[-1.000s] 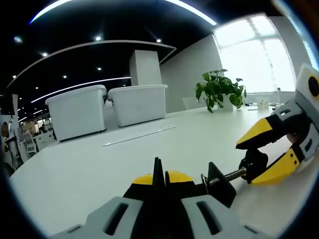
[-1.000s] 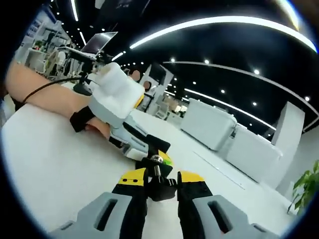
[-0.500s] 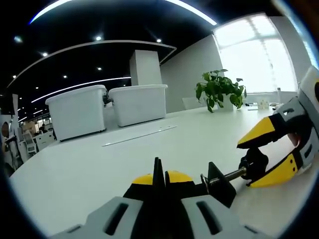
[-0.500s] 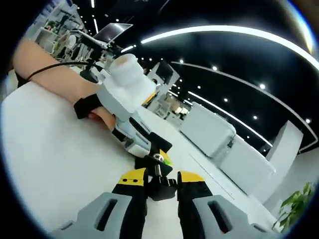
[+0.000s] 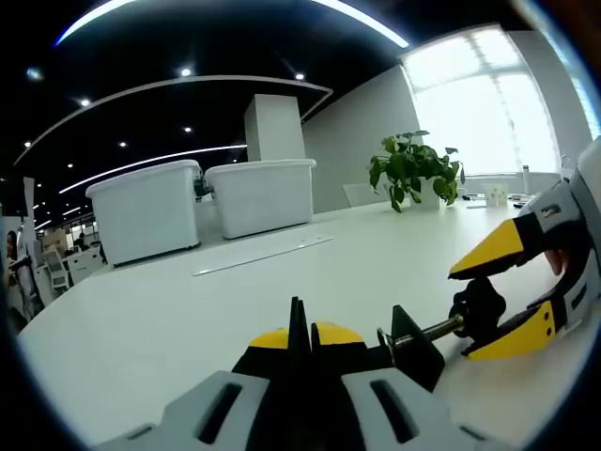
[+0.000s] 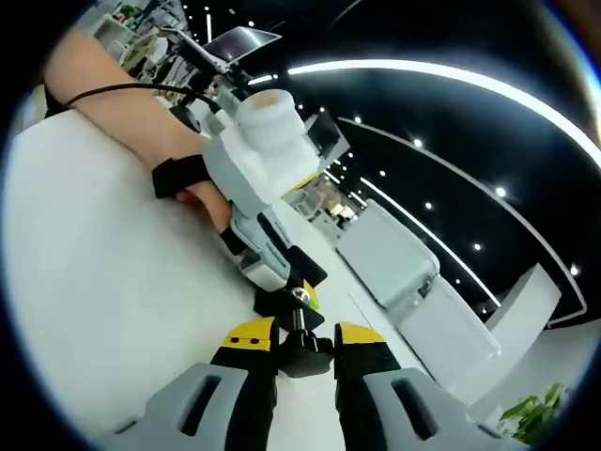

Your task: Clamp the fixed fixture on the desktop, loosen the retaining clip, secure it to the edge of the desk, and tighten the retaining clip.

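On the white desk (image 5: 141, 319), nearest the lens in left gripper view, the left gripper (image 5: 302, 336) has its yellow-tipped jaws pressed together on the black body of the fixture (image 5: 413, 349), a thin black part showing betw. the tips. Fixture sits on the desktop just right of those tips; its threaded screw (image 5: 434, 329) runs right to a black knob (image 5: 477, 310). The right gripper (image 5: 507, 291) comes in from the right w/ jaws apart, one yellow tip above the knob, one below; contact w/ knob can't be told here. Farther back: a long thin strip (image 5: 263, 256) lying flat on desk, two white bins (image 5: 202, 202) side by side, a potted plant (image 5: 413, 169) near the bright window (image 5: 479, 103).

In right gripper view, right gripper (image 6: 301, 340) straddles the knob (image 6: 302, 348), jaw tips close on both sides of it; gripped or not, can't tell. Screw (image 6: 297, 315) leads away to the fixture body (image 6: 286, 301), held at the tip of the left gripper (image 6: 272, 272). Behind it, a person's hand (image 6: 202, 202) and forearm on that gripper's white housing, black strap at the wrist. White bins (image 6: 413, 291) further off.
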